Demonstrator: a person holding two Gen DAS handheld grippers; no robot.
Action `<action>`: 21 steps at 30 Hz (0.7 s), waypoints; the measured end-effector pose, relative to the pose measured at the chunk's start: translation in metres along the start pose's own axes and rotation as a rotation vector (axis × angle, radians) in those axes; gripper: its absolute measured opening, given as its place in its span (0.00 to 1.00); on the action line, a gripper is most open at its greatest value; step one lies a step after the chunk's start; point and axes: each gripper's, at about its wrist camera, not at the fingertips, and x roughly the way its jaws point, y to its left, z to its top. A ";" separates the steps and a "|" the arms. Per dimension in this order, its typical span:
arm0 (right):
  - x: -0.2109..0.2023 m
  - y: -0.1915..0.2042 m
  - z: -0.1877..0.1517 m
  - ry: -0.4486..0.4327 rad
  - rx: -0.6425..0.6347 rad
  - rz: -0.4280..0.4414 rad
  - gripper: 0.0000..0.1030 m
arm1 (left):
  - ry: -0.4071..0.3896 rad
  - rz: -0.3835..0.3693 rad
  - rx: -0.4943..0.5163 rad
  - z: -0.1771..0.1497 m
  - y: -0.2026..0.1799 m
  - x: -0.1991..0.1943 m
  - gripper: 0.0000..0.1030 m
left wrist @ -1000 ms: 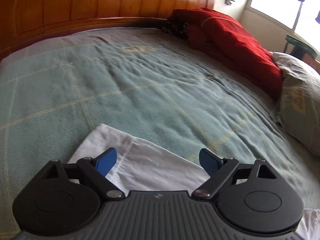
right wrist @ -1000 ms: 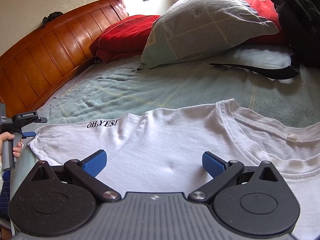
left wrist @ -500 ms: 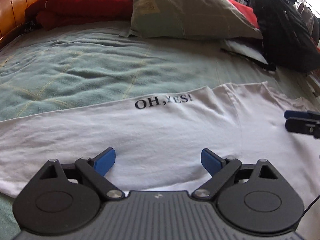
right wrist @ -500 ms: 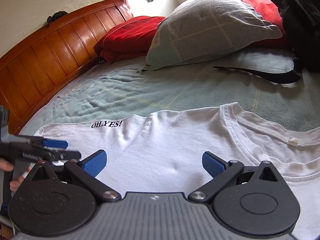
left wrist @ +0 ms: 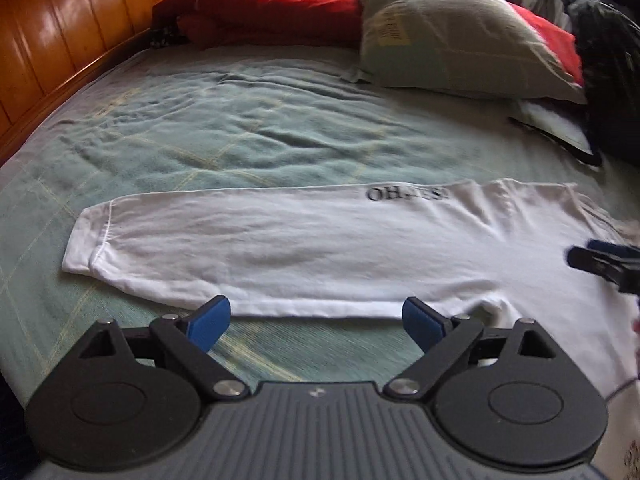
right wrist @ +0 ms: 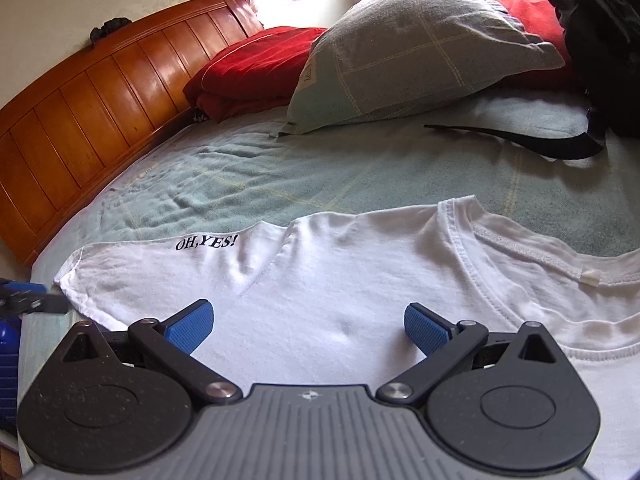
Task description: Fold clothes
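Left wrist view: the left gripper (left wrist: 316, 318), jaws spread and empty, hovers at the near folded edge of the white T-shirt (left wrist: 280, 248) on the green bedspread (left wrist: 240, 136). The shirt lies narrowed lengthwise — "OH,YES!" at the far crease — though crosswise folds look undone. Further right, the right gripper (right wrist: 307, 324), likewise released, hangs over the chest.

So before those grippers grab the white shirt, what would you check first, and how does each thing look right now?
1. Left gripper open: ok, jaws wide apart.
2. Right gripper open: ok, empty.
3. White T-shirt lying flat on the green blanket: ok, only mild wrinkles.
4. Left gripper lined up with the shirt's near edge: ok, the edge runs between its fingers.
5. Collar free of clutter: ok; the black strap lies apart.
6. Shirt's far-side sleeve tucked flat: cannot tell.
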 end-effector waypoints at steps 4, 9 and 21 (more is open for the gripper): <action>-0.001 0.004 0.000 -0.004 -0.014 -0.005 1.00 | -0.058 -0.012 0.165 -0.020 -0.031 -0.059 0.92; -0.030 0.011 0.016 -0.025 0.028 0.035 1.00 | -0.111 -0.063 0.313 -0.059 -0.046 -0.104 0.96; -0.187 0.040 0.008 0.001 -0.281 -0.161 1.00 | -0.145 -0.225 0.473 -0.131 -0.108 -0.043 0.97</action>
